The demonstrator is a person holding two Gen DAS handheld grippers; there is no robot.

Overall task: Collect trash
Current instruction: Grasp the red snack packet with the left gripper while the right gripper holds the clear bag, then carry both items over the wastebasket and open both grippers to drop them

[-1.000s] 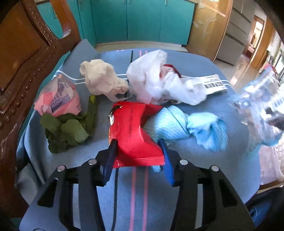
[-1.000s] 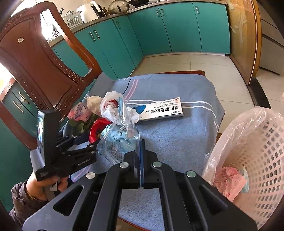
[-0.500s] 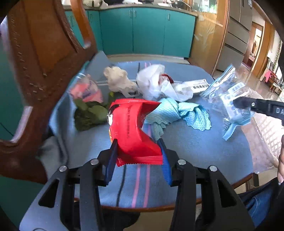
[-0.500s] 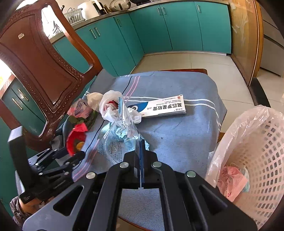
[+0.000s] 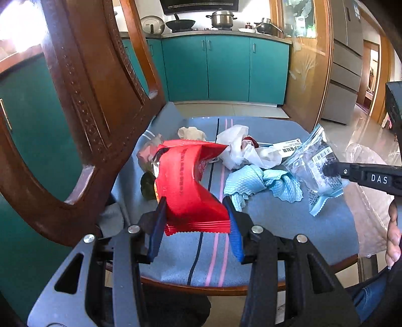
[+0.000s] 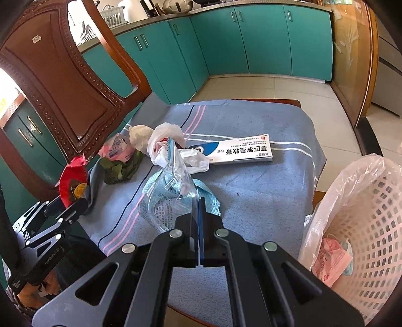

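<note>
Red wrapper [image 5: 187,186] lifted off tabletop [image 5: 263,226], pinched in left hand-held gripper [image 5: 194,221]; right hand-held gripper [image 6: 198,218] pressed together on clear bag [image 6: 167,198].

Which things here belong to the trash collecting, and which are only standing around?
Job:
- red wrapper in left gripper
- clear bag in right gripper
- basket
- white bag, blue cloth, box, on the table

Bystanders:
- chair
- cabinets
- pots

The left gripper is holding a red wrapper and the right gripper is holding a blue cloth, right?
Not quite. The right gripper holds a clear plastic bag, as the right wrist view shows; the blue cloth lies on the table. The left gripper does hold the red wrapper.
</note>
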